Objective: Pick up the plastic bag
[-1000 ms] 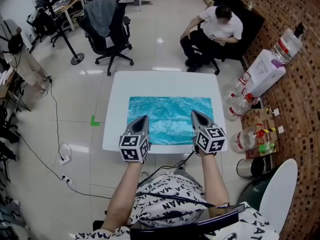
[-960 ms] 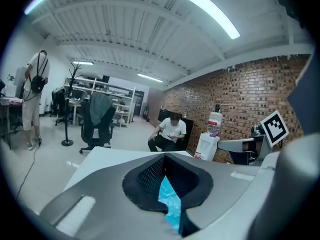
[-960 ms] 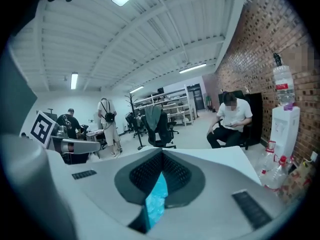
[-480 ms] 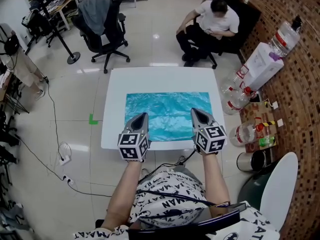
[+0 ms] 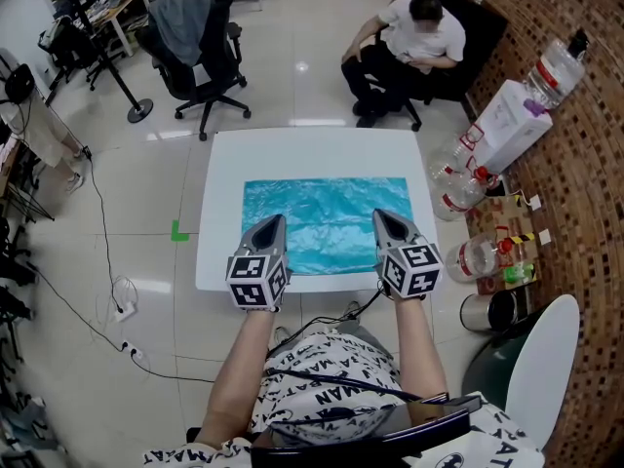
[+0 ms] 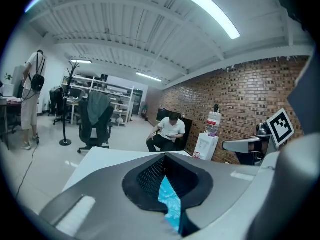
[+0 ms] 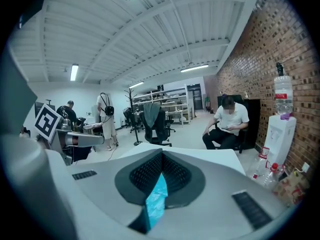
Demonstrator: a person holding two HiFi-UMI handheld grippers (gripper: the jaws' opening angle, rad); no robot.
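Observation:
A blue plastic bag lies spread flat on the white table. My left gripper hovers over the bag's near left part, and my right gripper over its near right part. Both point away from me. In the left gripper view the jaws of the left gripper stand together, with a sliver of the bag showing through the slit below them. The right gripper looks the same, with the bag seen through its slit. Neither holds anything.
A person sits on a dark seat beyond the table. An office chair stands at the far left. Water bottles and a dispenser line the brick wall on the right. A white chair is at my right.
The head view has shifted a little. Both grippers stay over the bag's near part, and the bag has not moved.

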